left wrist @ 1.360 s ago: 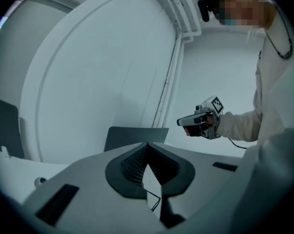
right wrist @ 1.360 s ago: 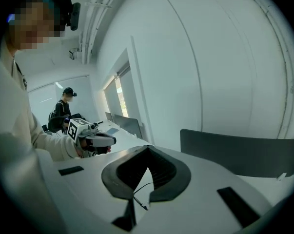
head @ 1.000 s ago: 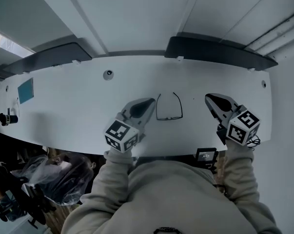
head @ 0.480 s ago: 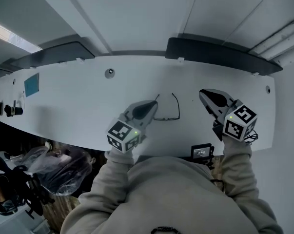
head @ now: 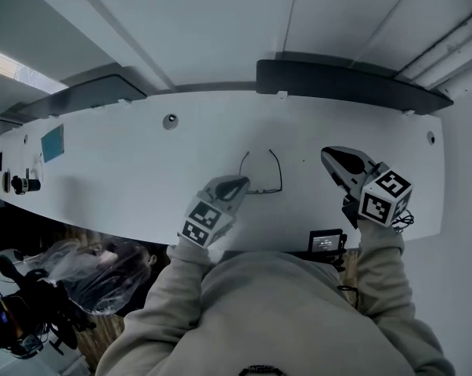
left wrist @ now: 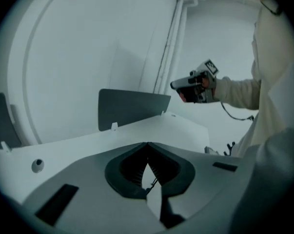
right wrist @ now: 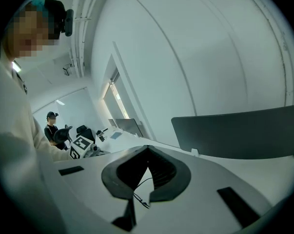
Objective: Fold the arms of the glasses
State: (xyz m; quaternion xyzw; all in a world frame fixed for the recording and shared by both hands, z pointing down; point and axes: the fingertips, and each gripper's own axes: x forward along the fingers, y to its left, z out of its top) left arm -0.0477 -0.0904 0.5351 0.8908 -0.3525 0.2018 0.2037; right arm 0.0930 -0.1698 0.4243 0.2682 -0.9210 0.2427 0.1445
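Observation:
A pair of thin dark-framed glasses lies on the white table. Its front faces me and both arms stick out away from me. My left gripper is shut and empty, its tip down by the left front corner of the glasses; whether it touches I cannot tell. Part of the frame shows just below the closed jaws in the left gripper view. My right gripper is shut and empty, and hovers well to the right of the glasses. A thin bit of the glasses shows under its jaws.
Two dark divider panels stand along the table's far edge. A round grommet and a teal card are at the left. A small black device sits at the near edge by my right arm.
My left gripper has come down and moved right, from beside the glasses to their left front corner. The right gripper has shifted a little toward the glasses. The glasses lie as before.

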